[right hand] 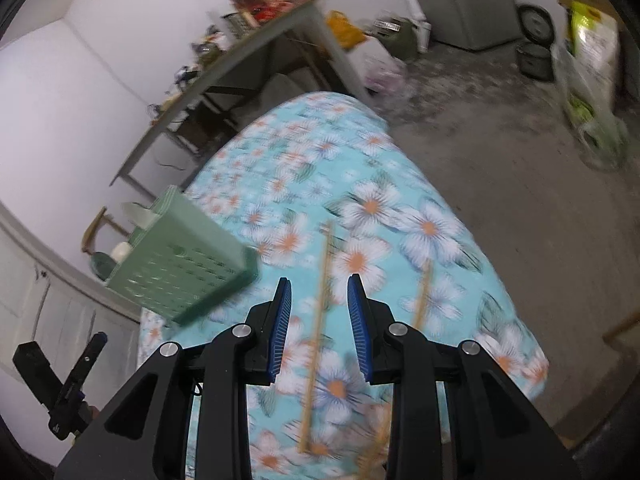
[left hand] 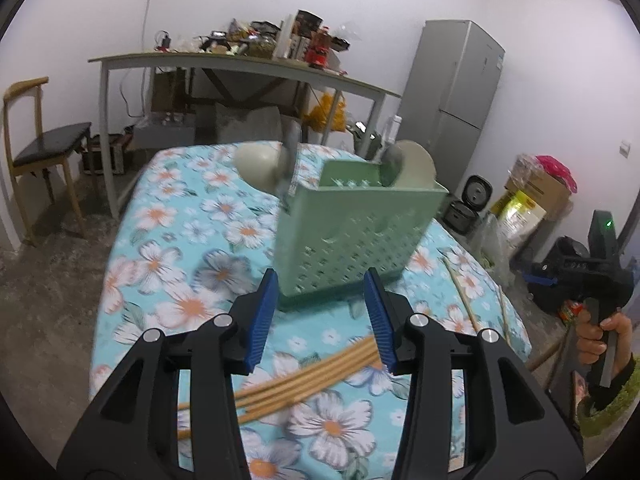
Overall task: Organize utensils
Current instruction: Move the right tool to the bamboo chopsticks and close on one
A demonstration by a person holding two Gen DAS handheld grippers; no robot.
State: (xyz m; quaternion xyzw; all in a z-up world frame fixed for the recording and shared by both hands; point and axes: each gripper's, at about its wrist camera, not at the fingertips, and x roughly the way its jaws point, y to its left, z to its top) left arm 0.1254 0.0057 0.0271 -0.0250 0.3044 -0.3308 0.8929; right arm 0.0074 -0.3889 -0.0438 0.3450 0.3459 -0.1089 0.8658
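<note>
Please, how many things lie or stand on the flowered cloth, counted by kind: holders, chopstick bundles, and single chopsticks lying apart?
green holder: 1
bundle of chopsticks: 1 (its sticks are too blurred to count)
single chopsticks lying apart: 2
Total: 4

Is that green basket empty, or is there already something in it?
Not empty. Pale spoons stick up above the rim of the green basket. What lies deeper inside cannot be seen.

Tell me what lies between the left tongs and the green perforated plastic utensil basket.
Left wrist view: only bare floral tablecloth separates the open left tongs from the green perforated plastic utensil basket; the bundled wooden chopsticks lie nearer, under the tongs.
</note>
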